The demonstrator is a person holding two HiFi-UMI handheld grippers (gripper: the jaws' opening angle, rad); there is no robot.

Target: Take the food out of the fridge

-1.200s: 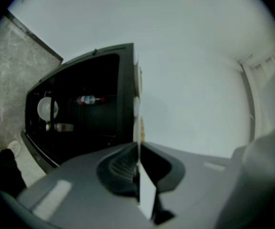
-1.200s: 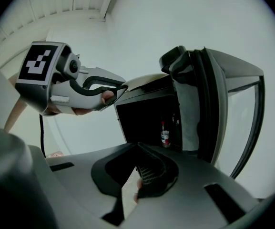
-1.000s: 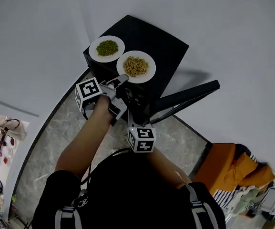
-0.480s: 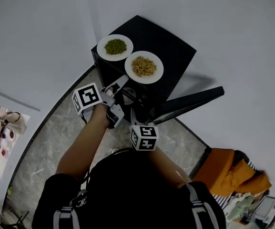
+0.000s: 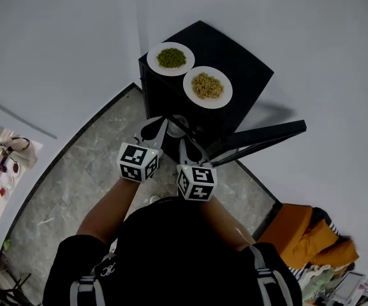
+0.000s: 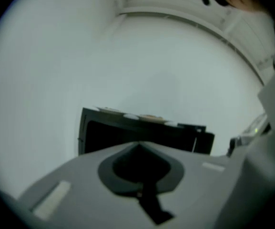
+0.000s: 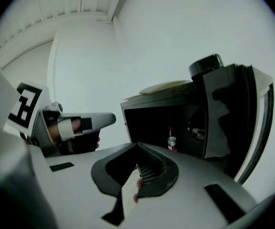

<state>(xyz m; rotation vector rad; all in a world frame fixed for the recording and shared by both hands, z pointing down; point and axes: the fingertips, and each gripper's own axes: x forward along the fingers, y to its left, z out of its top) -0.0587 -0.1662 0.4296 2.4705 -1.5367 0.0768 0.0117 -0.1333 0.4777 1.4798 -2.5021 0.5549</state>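
The green dish and yellow dish sit atop the fridge, presumably unloaded. My left tool, just closed, and right tool are pressed together, empty, centre frame.

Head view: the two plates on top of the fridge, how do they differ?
Food: the plate of green food carries a green heap, while the plate of tan food carries a yellowish-tan one.
Place: the plate of tan food sits nearer the open door; the plate of green food sits farther from it.
Shared: both are round, white, flat on the fridge top, and close together.
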